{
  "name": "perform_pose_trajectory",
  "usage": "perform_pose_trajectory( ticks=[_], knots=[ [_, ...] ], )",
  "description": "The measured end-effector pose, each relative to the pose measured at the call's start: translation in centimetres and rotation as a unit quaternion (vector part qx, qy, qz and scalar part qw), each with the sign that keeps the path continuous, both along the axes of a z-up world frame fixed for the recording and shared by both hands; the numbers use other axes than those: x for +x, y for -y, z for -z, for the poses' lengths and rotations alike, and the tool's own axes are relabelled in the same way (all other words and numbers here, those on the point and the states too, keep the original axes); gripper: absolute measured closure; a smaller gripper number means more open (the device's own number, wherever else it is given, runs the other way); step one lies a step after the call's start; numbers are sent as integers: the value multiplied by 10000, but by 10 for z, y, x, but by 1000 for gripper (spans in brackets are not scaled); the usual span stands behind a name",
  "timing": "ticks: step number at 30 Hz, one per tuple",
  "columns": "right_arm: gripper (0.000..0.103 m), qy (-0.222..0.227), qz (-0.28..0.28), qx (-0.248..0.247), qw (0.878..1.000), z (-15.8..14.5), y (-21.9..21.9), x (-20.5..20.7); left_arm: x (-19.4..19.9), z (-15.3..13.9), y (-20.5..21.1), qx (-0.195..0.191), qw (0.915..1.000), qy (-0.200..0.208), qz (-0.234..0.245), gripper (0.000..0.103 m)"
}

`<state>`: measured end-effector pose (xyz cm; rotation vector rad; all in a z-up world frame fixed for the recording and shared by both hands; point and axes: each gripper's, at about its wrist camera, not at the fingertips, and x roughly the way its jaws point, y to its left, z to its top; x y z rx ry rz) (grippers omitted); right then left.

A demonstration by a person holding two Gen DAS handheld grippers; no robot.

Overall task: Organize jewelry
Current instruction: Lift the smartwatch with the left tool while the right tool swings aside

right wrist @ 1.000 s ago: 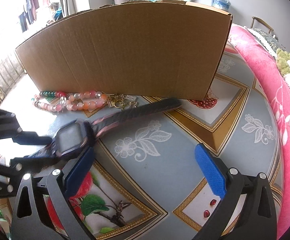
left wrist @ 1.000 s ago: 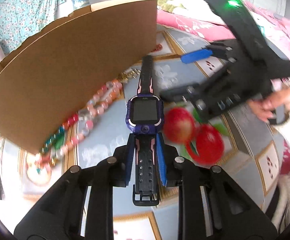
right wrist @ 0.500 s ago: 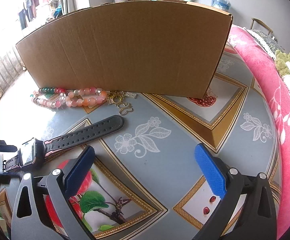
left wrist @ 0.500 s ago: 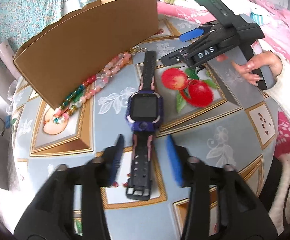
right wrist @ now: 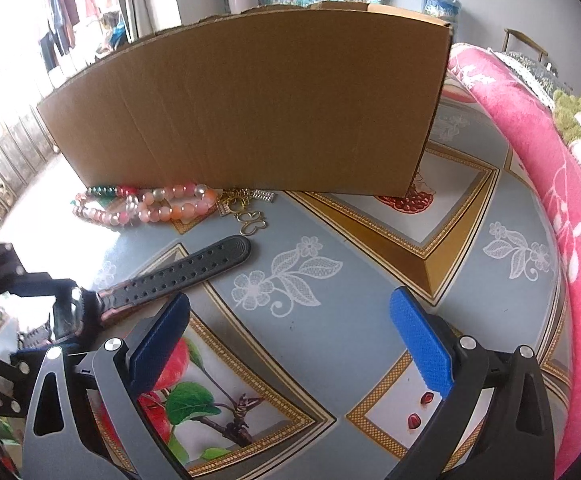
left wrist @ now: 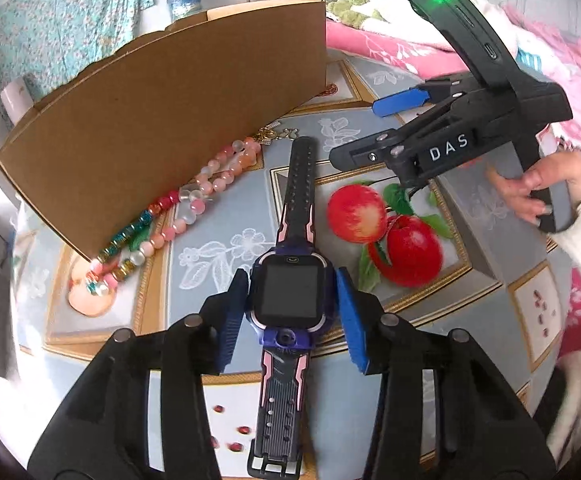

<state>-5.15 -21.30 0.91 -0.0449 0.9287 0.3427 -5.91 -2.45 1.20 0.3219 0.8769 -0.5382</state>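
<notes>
**Jaws Back Around the Watch Case**

Released from its earlier hold by the strap and laid flat on the table [left wrist: 218, 256]: the smartwatch [left wrist: 290, 296], face up, strap running toward the cardboard box [left wrist: 162, 120]. Since half a second ago, moved forward from strap to case: the left gripper [left wrist: 292, 316], jaws just narrowed a little, blue pads [left wrist: 232, 316] now flanking the case on both sides, close beside it but not visibly pressing. No hold yet, by the look of it.

Waiting off to the side: the right gripper [right wrist: 290, 344], jaws wide apart, nothing between them, only patterned tablecloth below.

For a clean pickup, best to keep the pads square on the flat sides of the case, well clear of the screen, closing evenly so the watch does not twist or skid on the slick cloth. Worth lifting straight up too, with both strap ends free to droop and the far one lying near the bead bracelet [left wrist: 194, 200].

From the left wrist view: the screen, the buckle end of the strap, the person's hand [left wrist: 530, 196] on the right gripper's handle. From the right wrist view, none of that, and the watch case mostly hidden behind the left gripper's frame; shown more plainly instead, the gold butterfly charm [right wrist: 252, 222] beside the beads, close against the box wall.
</notes>
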Motion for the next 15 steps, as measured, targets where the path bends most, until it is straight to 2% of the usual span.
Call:
perform_pose_trajectory(
  ticks=[2,4,6,7,8,9,10,11,13,15],
  knots=[
    [5,-37,63,126,9999,-1,3,-5,2,-3,-4,-418,9986,-308,-9,61],
    [5,-106,56,353,9993,-2,5,-12,4,-6,-10,-939,9937,-617,-22,61],
    [5,-293,-103,979,9947,-4,7,-26,5,-6,-18,-1348,9872,-857,-21,61],
    [5,-453,-189,1377,9893,-5,9,-32,8,-5,-23,-1683,9801,-1055,-41,61],
    [5,-681,-288,1904,9789,-3,13,-36,9,-4,-29,-2018,9714,-1250,-20,61],
    [5,-949,-352,2547,9617,1,19,-37,10,-2,-34,-2401,9604,-1417,-3,61],
    [6,-1102,-341,2998,9470,5,24,-39,9,0,-38,-2650,9523,-1512,-9,61],
    [6,-1121,-243,3327,9360,7,31,-41,10,3,-44,-2992,9392,-1685,-10,61],
    [6,-1249,-129,3681,9213,11,39,-40,13,8,-51,-3360,9225,-1897,-102,61],
    [6,-1434,-58,3953,9073,14,44,-39,13,12,-54,-3510,9153,-1972,-112,61]
  ],
)
